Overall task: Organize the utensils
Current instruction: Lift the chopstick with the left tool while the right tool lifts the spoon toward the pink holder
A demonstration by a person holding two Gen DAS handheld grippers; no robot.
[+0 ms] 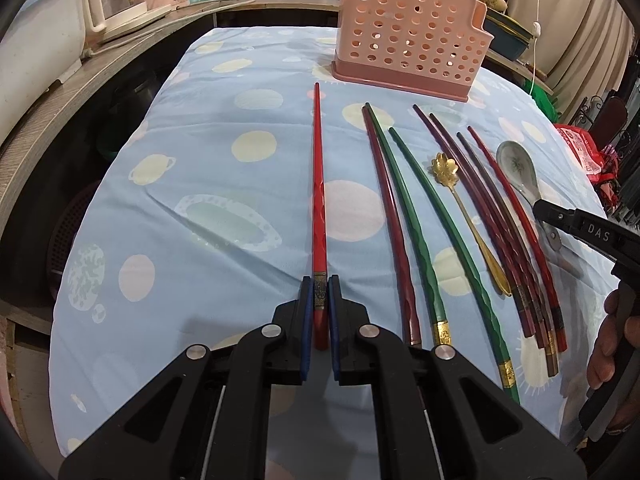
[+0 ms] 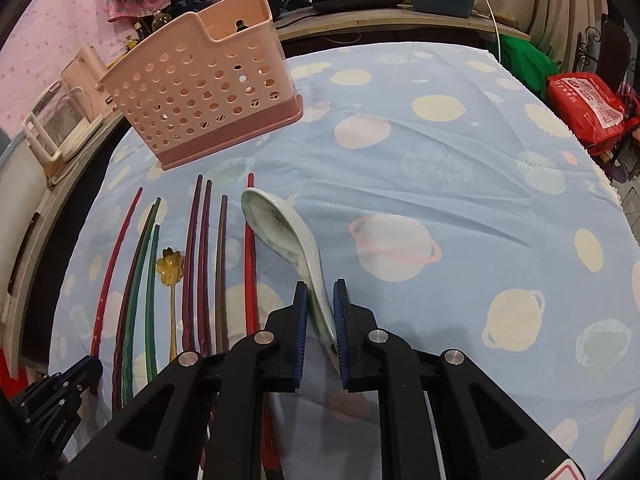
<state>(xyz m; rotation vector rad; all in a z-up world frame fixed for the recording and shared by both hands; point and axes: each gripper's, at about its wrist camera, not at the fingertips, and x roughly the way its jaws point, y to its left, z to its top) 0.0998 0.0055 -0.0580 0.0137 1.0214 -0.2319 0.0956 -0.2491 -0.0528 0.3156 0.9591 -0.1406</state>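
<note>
Both fisheye views are showing even, fairly bright indoor light from above, casting only soft, short shadows under the black two-finger grippers onto the pale blue planet-print tablecloth [image 1: 208, 152]. Straight edges are bowing hard toward the dark vignetted corners. The centre is staying sharp, background clutter is going soft, and small highlights are glinting on the metal gripper pins.
</note>
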